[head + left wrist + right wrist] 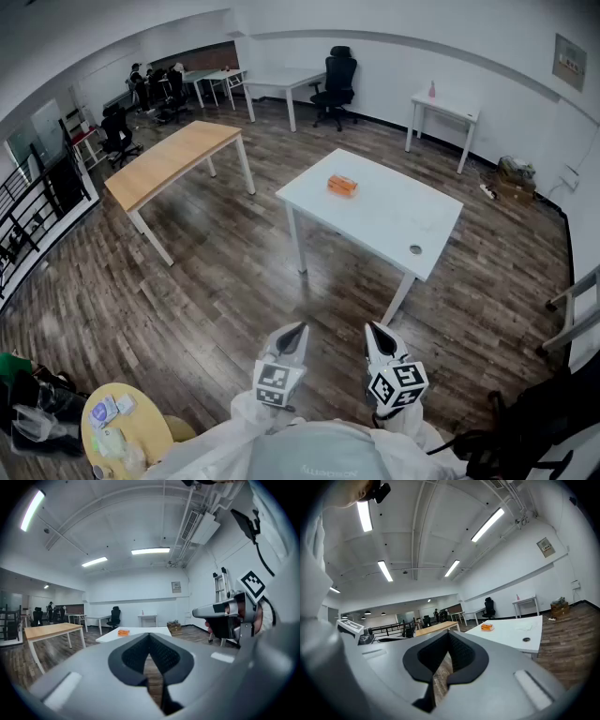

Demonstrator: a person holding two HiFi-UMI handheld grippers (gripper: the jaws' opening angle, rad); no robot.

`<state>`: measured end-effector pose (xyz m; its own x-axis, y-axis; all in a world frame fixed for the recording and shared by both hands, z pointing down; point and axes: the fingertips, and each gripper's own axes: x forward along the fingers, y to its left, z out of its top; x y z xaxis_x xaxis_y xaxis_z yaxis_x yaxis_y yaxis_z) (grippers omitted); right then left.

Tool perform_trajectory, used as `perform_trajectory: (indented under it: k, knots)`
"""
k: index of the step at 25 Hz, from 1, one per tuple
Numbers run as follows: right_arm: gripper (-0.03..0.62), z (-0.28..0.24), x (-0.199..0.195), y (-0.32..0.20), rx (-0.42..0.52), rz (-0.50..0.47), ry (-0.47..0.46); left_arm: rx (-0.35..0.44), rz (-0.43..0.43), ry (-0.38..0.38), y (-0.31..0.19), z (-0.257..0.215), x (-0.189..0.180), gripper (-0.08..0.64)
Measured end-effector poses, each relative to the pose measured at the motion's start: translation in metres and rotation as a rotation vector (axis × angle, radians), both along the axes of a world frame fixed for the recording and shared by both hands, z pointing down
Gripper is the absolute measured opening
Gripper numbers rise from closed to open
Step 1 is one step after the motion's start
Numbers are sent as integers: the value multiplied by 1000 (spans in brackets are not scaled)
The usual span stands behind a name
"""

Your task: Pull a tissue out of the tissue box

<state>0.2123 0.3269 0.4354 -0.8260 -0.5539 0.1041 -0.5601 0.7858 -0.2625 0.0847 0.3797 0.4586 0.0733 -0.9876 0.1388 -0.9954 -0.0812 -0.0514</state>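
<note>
1. Wood-floored office seen from my head camera. A white worktop [375, 211] stands well ahead of me, and the small orange tissue box [342, 185] sits towards its far left corner. My left hand-held gripper [292, 333] and right hand-held gripper [378, 335] are low by my body, well apart from the box. I expect a tissue to be feather-light, soft and easily torn. The cardboard box is probably light enough to lift when I pull. I would pinch the sheet just above the top slot.
2. Left gripper view: the jaws are closed tip to tip with nothing between them. The box is a distant orange speck, too small to show its slot.
3. Right gripper view: the jaws are fully closed and empty. I cannot tell whether a tissue sticks out of the box.
</note>
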Motion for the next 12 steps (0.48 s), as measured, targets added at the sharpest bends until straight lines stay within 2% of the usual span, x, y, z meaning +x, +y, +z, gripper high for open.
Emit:
perform_trajectory:
  k: [12]
  knots:
    - [0, -7, 6, -9, 14, -6, -23, 1, -7, 0, -10, -1, 6, 0]
